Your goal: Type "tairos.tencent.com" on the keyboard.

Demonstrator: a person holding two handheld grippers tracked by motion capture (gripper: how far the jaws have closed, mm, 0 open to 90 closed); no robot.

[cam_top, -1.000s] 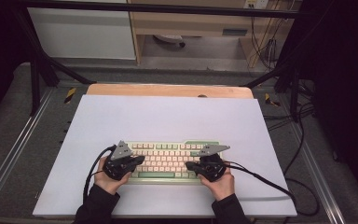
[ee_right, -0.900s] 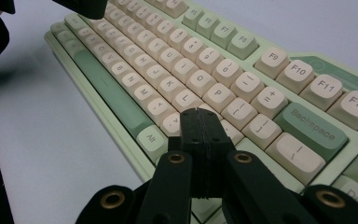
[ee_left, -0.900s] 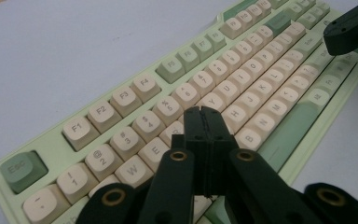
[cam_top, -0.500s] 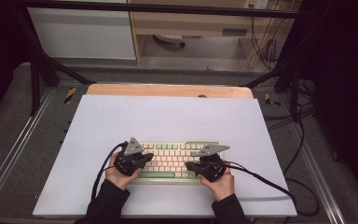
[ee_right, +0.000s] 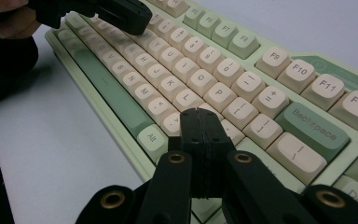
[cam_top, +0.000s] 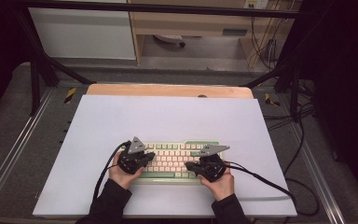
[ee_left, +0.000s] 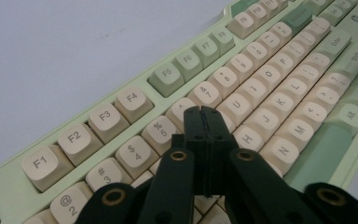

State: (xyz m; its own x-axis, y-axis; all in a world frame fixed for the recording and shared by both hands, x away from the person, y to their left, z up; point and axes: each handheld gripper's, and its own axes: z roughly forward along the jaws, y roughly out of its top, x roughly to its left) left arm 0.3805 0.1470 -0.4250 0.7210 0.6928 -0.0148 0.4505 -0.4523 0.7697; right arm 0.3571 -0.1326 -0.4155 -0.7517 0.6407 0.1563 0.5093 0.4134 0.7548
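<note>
The pale lilac surface (cam_top: 168, 116) lies bare behind and to both sides of the pale green keyboard with cream keycaps (cam_top: 177, 156), giving open passage there; near the front edge, the keyboard and two dark-sleeved forearms block the middle

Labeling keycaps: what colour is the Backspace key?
Muted green, unlike the cream keys around it; the Backspace key on the keyboard shows best in the right gripper view.

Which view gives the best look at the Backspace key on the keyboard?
The right gripper view: the green Backspace key lies close, right of the shut right tongs, with its label readable. In the left gripper view it is a distant green key with its label blurred. In the high view the keyboard is too small to pick out single keys.
</note>
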